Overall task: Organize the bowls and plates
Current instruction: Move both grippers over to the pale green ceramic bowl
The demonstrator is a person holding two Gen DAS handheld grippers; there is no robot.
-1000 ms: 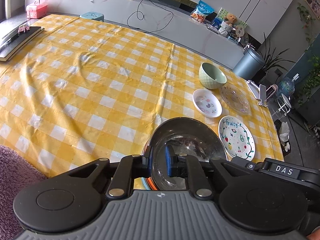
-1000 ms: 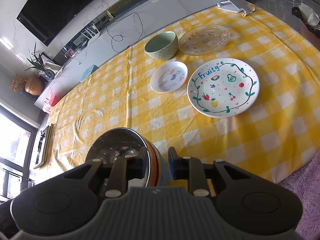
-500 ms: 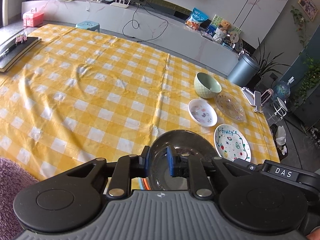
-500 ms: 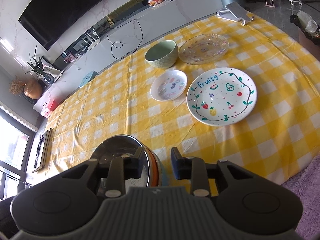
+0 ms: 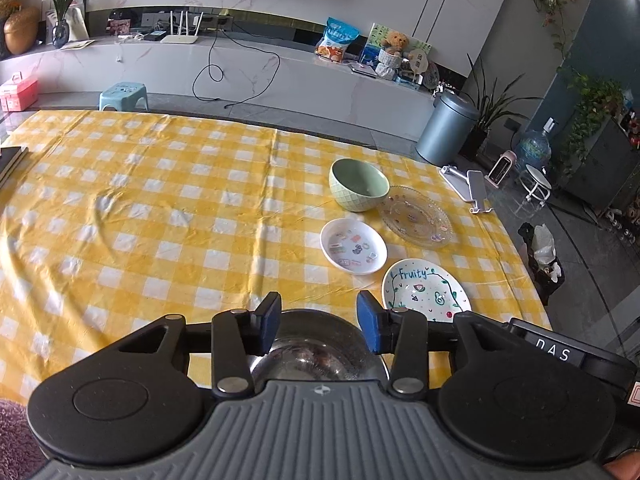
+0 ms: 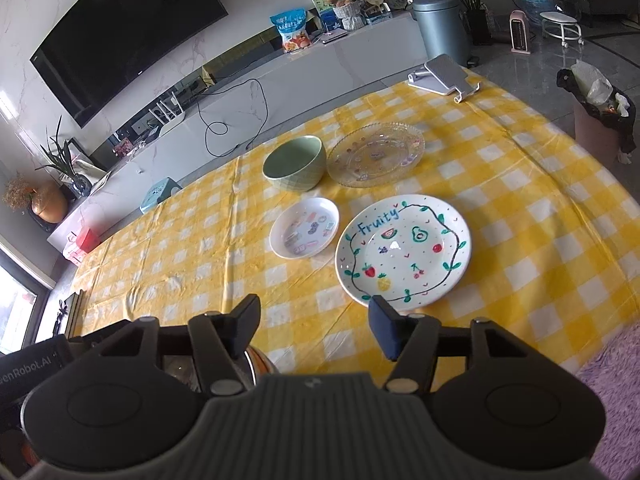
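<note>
A steel bowl [image 5: 316,354] sits at the table's near edge, below my open left gripper [image 5: 318,320]; its rim also shows in the right wrist view [image 6: 256,360] under my open right gripper [image 6: 314,320]. Neither gripper holds anything. Beyond stand a green bowl [image 5: 358,184] [image 6: 294,164], a clear glass plate [image 5: 416,216] [image 6: 376,154], a small white dish with stickers [image 5: 353,245] [image 6: 305,227] and a white "Fruity" plate [image 5: 424,290] [image 6: 402,250].
The yellow checked tablecloth [image 5: 160,208] covers the table. A phone stand [image 5: 468,186] [image 6: 442,74] stands at the far right corner. A dark book [image 5: 10,160] lies at the left edge. A purple rug [image 6: 616,368] lies beside the table.
Both grippers have opened, let go of the steel bowl's rim and drawn back and up from it. The bowl now rests on the table.
</note>
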